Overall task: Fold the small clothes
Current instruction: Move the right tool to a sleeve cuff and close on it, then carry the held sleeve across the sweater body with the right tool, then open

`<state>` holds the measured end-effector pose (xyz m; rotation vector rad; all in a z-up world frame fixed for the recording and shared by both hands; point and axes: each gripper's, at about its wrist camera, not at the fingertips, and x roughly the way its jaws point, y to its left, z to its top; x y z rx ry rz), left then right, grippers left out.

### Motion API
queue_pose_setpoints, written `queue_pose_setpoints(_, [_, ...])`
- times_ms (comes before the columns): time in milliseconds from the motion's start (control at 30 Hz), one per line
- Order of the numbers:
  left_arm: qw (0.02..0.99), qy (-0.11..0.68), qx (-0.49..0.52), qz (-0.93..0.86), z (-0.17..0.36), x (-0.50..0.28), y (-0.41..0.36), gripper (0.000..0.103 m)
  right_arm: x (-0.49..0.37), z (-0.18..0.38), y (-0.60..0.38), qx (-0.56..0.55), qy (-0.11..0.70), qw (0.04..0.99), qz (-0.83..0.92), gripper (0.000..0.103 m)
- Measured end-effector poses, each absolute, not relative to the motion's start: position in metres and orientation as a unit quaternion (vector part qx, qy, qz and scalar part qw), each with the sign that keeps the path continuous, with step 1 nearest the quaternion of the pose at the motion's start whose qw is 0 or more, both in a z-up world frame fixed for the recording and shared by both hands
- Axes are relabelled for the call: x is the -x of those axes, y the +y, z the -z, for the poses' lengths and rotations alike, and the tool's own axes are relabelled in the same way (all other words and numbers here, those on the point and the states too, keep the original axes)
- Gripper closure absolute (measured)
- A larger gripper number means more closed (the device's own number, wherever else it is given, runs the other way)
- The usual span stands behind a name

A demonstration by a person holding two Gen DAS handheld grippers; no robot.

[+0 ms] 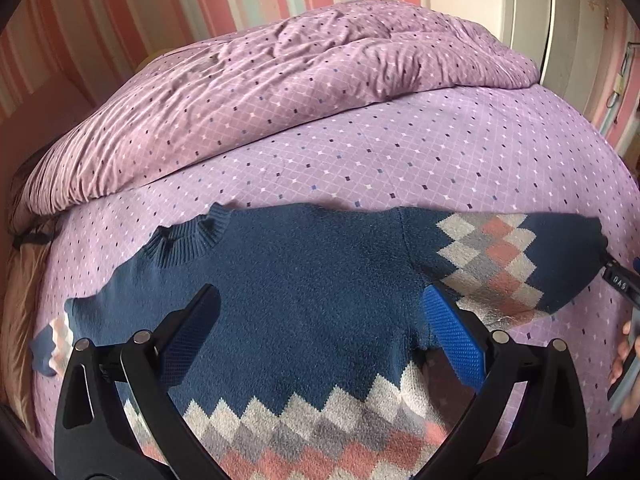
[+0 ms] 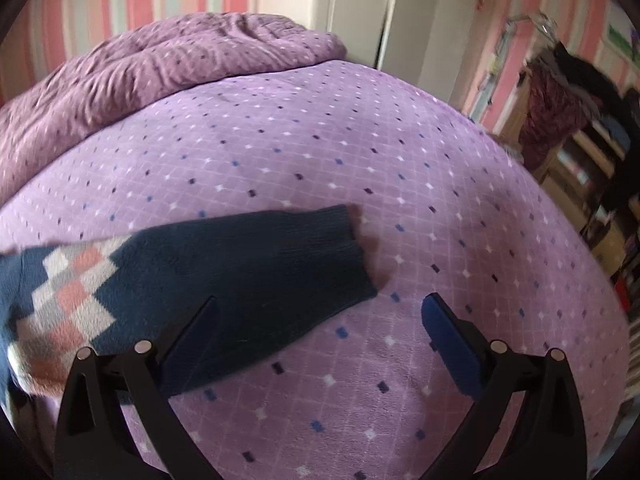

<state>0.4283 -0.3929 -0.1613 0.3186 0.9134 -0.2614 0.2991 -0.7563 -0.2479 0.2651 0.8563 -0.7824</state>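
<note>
A small navy sweater with a pink, grey and white diamond pattern lies flat on the purple diamond-print bedsheet, both sleeves out. The left gripper sits over the sweater's body, fingers spread wide, gripping nothing. The right gripper is over the sweater's sleeve cuff, also wide apart. A rumpled duvet sits behind the sweater.

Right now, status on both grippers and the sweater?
Left gripper open above sweater body. Right gripper open at the sleeve cuff. Sweater spread flat on bedspread, unfolded. Nothing on it.
</note>
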Motion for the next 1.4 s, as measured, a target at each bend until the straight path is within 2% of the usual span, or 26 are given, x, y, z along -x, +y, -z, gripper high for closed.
queue_pose_setpoints(67, [0.876, 0.438, -0.157, 0.128, 0.161, -0.427, -0.395, 0.003, -0.292, 0.253, -0.766, -0.155, 0.402, 0.825, 0.365, 0.003])
queue_pose_setpoints(167, [0.876, 0.437, -0.16, 0.128, 0.159, -0.424, -0.396, 0.003, -0.284, 0.266, -0.781, -0.201, 0.404, 0.821, 0.35, 0.016])
queue_pose_setpoints(300, [0.874, 0.44, -0.162, 0.13, 0.157, -0.422, -0.396, 0.003, -0.284, 0.276, -0.788, -0.225, 0.407, 0.817, 0.34, 0.019])
queue_pose_setpoints(400, [0.873, 0.438, -0.169, 0.127, 0.156, -0.42, -0.397, 0.003, -0.29, 0.287, -0.791, -0.248, 0.415, 0.815, 0.319, 0.034])
queue_pose_setpoints(467, [0.873, 0.439, -0.172, 0.128, 0.154, -0.418, -0.398, 0.003, -0.297, 0.295, -0.794, -0.265, 0.419, 0.812, 0.307, 0.037])
queue_pose_setpoints(567, [0.872, 0.438, -0.175, 0.13, 0.153, -0.416, -0.399, 0.003, -0.303, 0.299, -0.797, -0.274, 0.416, 0.81, 0.311, 0.038])
queue_pose_setpoints(633, [0.872, 0.438, -0.176, 0.13, 0.152, -0.415, -0.399, 0.003, -0.307, 0.299, -0.798, -0.283, 0.412, 0.808, 0.312, 0.043])
queue_pose_setpoints(733, [0.87, 0.441, -0.176, 0.132, 0.152, -0.415, -0.399, 0.003, -0.314, 0.3, -0.796, -0.272, 0.415, 0.807, 0.32, 0.054])
queue_pose_setpoints(800, [0.87, 0.441, -0.177, 0.131, 0.152, -0.414, -0.399, 0.003, -0.317, 0.299, -0.793, -0.262, 0.415, 0.809, 0.323, 0.068])
queue_pose_setpoints(833, [0.87, 0.44, -0.178, 0.131, 0.151, -0.414, -0.399, 0.003, -0.318, 0.299, -0.793, -0.26, 0.416, 0.81, 0.322, 0.071])
queue_pose_setpoints(900, [0.872, 0.437, -0.177, 0.13, 0.15, -0.414, -0.398, 0.003, -0.318, 0.297, -0.792, -0.256, 0.413, 0.809, 0.33, 0.087])
queue_pose_setpoints(967, [0.873, 0.435, -0.178, 0.127, 0.148, -0.414, -0.396, 0.003, -0.317, 0.297, -0.793, -0.251, 0.411, 0.809, 0.338, 0.093])
queue_pose_setpoints(1167, [0.874, 0.437, -0.176, 0.119, 0.149, -0.416, -0.385, 0.003, -0.319, 0.288, -0.775, -0.194, 0.402, 0.818, 0.363, 0.095])
queue_pose_setpoints(1400, [0.875, 0.44, -0.167, 0.111, 0.147, -0.421, -0.365, 0.003, -0.314, 0.241, -0.737, -0.149, 0.36, 0.844, 0.369, 0.095])
